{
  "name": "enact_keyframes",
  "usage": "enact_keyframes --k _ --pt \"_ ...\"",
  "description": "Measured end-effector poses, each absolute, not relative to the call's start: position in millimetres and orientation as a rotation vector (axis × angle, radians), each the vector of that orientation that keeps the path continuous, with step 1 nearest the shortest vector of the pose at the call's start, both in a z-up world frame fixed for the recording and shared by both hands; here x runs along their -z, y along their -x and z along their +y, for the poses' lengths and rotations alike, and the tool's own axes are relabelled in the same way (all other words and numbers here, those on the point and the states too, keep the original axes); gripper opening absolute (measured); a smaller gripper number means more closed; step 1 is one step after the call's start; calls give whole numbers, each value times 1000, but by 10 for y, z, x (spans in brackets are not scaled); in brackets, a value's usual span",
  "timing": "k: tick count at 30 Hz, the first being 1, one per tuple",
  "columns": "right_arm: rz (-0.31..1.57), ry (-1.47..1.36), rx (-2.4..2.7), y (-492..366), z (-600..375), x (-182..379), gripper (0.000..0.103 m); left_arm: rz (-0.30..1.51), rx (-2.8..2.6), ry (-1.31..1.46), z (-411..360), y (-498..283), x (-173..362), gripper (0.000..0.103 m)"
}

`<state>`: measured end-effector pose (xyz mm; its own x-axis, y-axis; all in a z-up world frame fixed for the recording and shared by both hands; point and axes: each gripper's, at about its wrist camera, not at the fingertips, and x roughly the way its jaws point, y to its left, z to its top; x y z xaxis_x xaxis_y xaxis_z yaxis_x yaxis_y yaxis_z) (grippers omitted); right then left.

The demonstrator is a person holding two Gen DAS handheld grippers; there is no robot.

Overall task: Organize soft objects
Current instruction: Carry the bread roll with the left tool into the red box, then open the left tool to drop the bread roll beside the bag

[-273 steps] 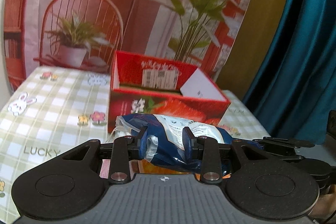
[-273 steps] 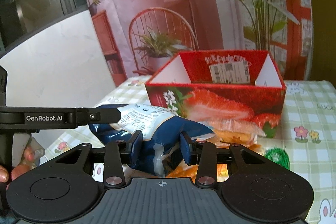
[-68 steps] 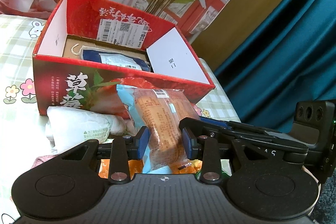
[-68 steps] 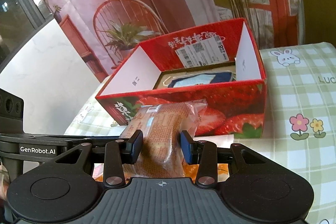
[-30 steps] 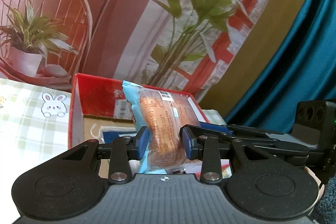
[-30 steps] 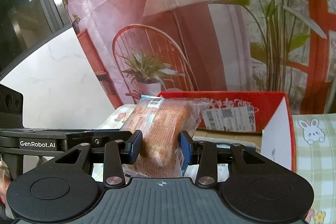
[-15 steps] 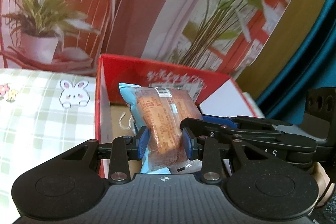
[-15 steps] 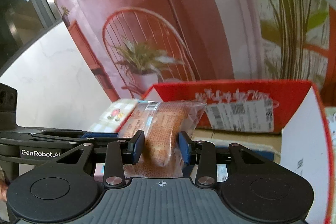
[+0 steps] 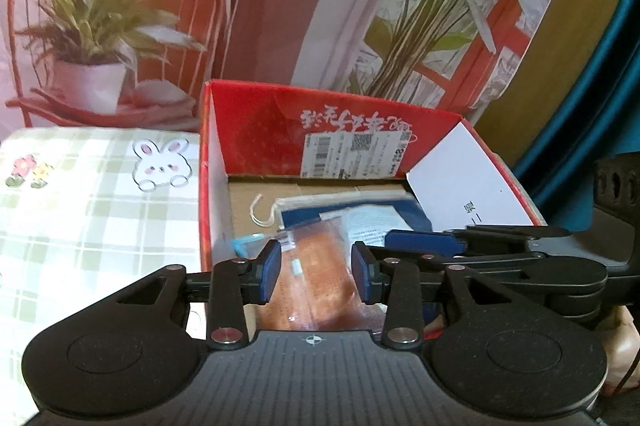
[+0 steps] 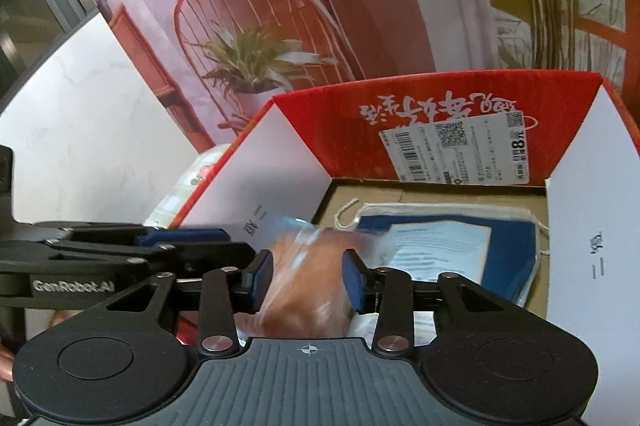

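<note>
A clear packet of orange-brown bread (image 9: 316, 286) lies low inside the red strawberry box (image 9: 352, 130), blurred in the right wrist view (image 10: 308, 286). My left gripper (image 9: 315, 276) and my right gripper (image 10: 307, 280) both straddle the packet from opposite sides. Their blue pads stand a little apart from it. A blue and white packet (image 9: 360, 216) with a drawstring lies on the box floor behind it, also seen in the right wrist view (image 10: 444, 246).
The box stands on a green checked tablecloth (image 9: 100, 194) with rabbit and flower prints. A printed backdrop of a chair and plants (image 9: 120, 6) hangs behind. A teal curtain (image 9: 608, 74) is at the right. The right gripper's body (image 9: 520, 258) crosses the left view.
Both grippers carried the bread packet up over the box's front wall and lowered it inside. The jaws have widened and the packet has dropped lower between them.
</note>
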<state>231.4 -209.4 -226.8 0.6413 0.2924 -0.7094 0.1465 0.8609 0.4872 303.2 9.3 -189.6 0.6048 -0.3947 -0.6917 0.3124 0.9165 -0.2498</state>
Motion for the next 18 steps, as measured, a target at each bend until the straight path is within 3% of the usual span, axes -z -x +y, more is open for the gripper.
enact_keyframes --k 3,13,18 --pt "871 -489 -49 -2255 -2081 2198 41 784 395 74 87 -2927 1807 52" --pt "763 -359 58 -1880 -2134 1873 99 655 323 17 60 -2515 1563 96" --pt "715 -358 65 -1659 -2150 1744 103 621 266 -2 44 -2352 1479 103"
